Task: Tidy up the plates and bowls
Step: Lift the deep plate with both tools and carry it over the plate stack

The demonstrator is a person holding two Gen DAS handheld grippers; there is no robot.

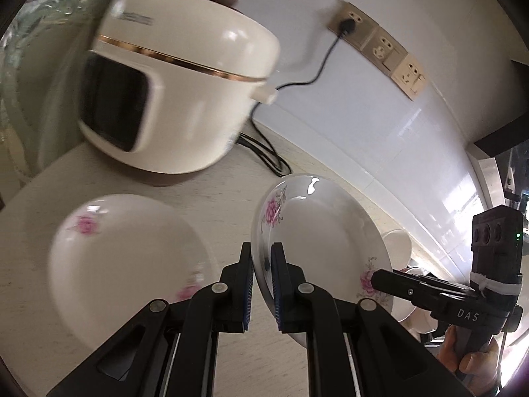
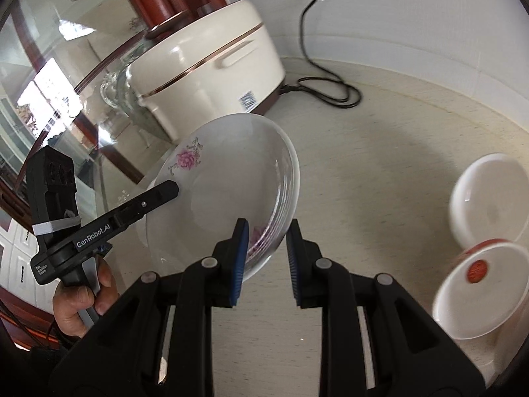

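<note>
Blk hand-held gripper (image 1: 263, 264) (blue pads, silver screws).

White tiled wall (image 1: 380, 122) with a row of beige sockets (image 1: 380, 43), one plugged. Pale speckled tabletop (image 2: 380, 165). Glass panel (image 2: 49, 66) in red-brown wooden frame at left.

Motion-blurred rice cooker (image 1: 178, 79); plate (image 1: 125, 264) partly hidden.

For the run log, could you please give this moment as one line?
left gripper: shut on flowered plate | right gripper: shut on it | plate tilted
</note>
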